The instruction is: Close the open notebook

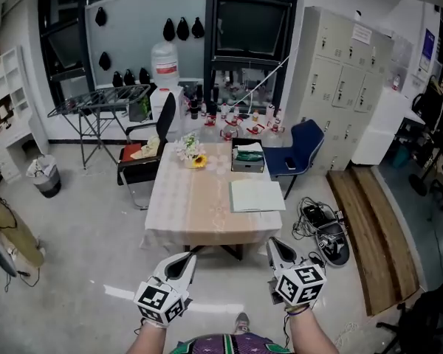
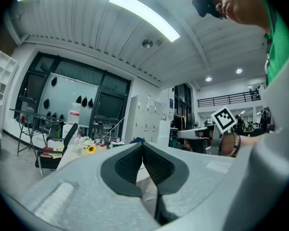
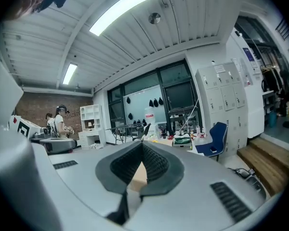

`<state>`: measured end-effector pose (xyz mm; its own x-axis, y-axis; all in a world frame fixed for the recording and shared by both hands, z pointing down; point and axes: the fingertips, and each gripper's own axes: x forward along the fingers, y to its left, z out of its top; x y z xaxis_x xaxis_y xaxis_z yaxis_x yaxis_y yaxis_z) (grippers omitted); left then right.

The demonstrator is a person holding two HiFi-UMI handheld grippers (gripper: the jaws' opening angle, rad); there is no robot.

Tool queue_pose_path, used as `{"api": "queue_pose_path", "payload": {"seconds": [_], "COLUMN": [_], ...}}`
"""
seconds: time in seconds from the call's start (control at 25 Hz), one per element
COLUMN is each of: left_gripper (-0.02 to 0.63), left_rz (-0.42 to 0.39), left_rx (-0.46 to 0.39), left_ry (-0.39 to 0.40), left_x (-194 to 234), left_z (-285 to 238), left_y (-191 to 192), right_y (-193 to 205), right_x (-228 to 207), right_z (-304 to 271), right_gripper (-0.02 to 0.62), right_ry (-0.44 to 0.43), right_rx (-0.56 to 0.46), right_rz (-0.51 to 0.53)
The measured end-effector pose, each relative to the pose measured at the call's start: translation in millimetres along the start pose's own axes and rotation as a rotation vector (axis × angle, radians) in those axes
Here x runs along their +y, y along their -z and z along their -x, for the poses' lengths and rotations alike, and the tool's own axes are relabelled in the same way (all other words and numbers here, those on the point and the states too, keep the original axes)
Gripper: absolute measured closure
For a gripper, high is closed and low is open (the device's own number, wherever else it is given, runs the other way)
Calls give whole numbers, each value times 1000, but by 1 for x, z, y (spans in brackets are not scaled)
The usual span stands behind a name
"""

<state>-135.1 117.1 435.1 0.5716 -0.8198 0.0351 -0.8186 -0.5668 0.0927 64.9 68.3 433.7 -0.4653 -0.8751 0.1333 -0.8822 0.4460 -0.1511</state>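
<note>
A cloth-covered desk (image 1: 199, 205) stands mid-room before lockers (image 1: 340, 80). The notebook (image 1: 256, 195) lies flat near its right edge, well apart from our left gripper (image 1: 187, 259) and right gripper (image 1: 276, 245), whose fingers are pressed together on nothing. We judge it light and floppy: best lifted by a cover's free edge.
</note>
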Motion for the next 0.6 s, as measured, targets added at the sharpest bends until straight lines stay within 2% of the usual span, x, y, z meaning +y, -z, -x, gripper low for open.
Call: {"api": "queue_pose_path", "payload": {"seconds": [0.12, 0.32, 0.44, 0.6], "left_gripper": [589, 589, 589, 589], "left_rz": [-16, 5, -8, -3], "left_rx": [-21, -37, -33, -23], "left_ry": [1, -25, -28, -38], "left_x": [-9, -14, -21, -28], "left_z": [-42, -109, -142, -173], "left_y": [-14, -25, -26, -25], "right_y": [-16, -31, -29, -21], "right_x": [-33, -89, -115, -146], "right_z": [-19, -49, -61, -79], "right_gripper": [592, 592, 592, 592], "right_ry": [-28, -80, -122, -156], "right_rx": [-7, 22, 62, 88], "right_rz": [11, 35, 61, 36]}}
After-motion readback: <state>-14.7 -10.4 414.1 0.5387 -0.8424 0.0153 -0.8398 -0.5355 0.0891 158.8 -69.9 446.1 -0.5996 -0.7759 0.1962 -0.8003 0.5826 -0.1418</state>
